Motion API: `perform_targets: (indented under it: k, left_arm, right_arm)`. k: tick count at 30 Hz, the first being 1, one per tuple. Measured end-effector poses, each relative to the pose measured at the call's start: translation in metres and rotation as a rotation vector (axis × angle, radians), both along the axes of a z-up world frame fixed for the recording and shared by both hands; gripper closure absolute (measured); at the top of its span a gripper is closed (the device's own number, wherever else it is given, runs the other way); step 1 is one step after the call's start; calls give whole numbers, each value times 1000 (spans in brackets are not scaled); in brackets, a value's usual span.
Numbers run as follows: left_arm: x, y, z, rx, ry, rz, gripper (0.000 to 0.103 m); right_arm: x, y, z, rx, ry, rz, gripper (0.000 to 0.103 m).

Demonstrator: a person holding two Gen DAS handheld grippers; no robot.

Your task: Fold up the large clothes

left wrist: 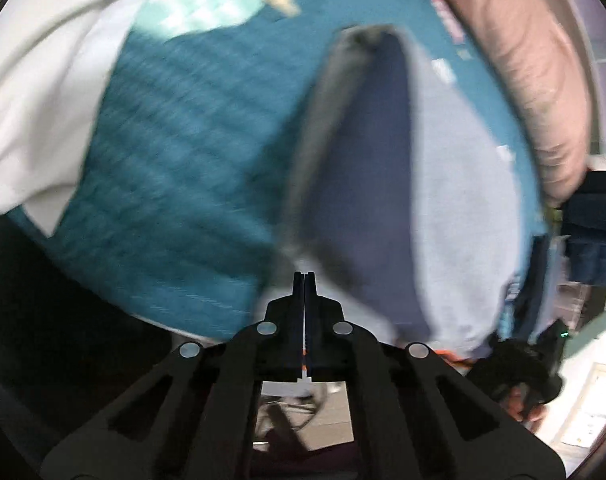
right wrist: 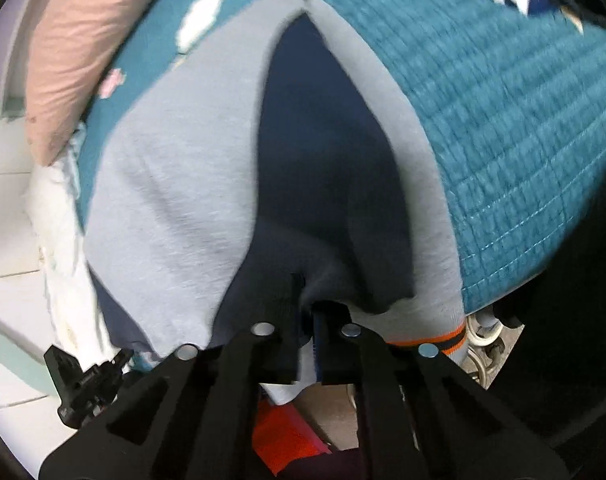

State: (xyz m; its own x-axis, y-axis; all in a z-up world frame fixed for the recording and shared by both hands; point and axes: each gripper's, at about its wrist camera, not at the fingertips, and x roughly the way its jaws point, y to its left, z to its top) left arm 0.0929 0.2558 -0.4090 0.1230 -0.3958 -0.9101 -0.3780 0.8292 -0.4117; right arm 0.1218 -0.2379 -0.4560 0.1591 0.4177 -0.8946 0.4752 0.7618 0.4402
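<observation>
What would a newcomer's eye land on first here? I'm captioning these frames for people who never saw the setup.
First, the light grey garment with a dark navy panel, filling the middle of both views, its near edge bunched at the right gripper, which pinches the cloth. Beneath it spreads the teal quilted blanket, across the left wrist view's left side. A pink pillow lies along that view's upper right edge.

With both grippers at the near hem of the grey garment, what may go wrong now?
The left gripper looks shut at the very edge of the grey garment, so the cloth may slip out. The right gripper pinches bunched fabric and may lift extra layers or the teal quilt underneath.
</observation>
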Motion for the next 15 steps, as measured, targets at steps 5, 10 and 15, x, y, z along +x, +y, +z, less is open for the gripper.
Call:
perform_targets:
  k: [5,10,15]
  left_arm:
    - [-21,8,10,-58,-41,-20,103]
    - [-15,-13,46,5,-142,-56,38]
    - [10,-62,61,36,-207,-162,35]
  right_arm:
    - [-5,-4,16,-42,61,32,74]
    - [-10,-4,76,-245,-62,37,68]
    - [1,27,111,-243,-263,140,68]
